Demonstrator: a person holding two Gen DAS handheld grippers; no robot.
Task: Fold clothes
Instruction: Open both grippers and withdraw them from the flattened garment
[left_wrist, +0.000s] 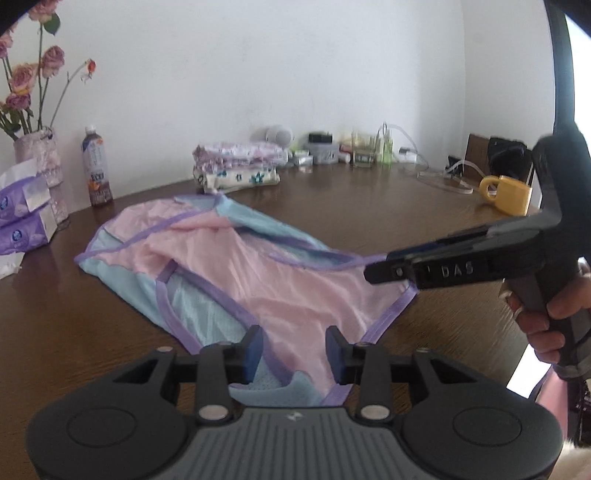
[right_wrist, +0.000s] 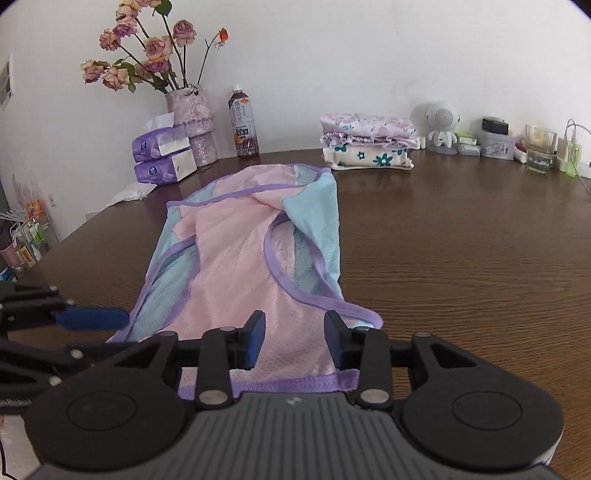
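While the pink-and-blue garment (right_wrist: 255, 254) lies spread flat on the table (right_wrist: 461, 258) ahead of both claws, this looks like a grasping step at its near hem. The left gripper (left_wrist: 294, 349) and right gripper (right_wrist: 294, 338) stand apart over that hem, clamping nothing; folding next would need both to close on the purple edge.

A home, wooden table (right_wrist: 461, 240), vase of roses (right_wrist: 192, 125), folded laundry (right_wrist: 367, 142)
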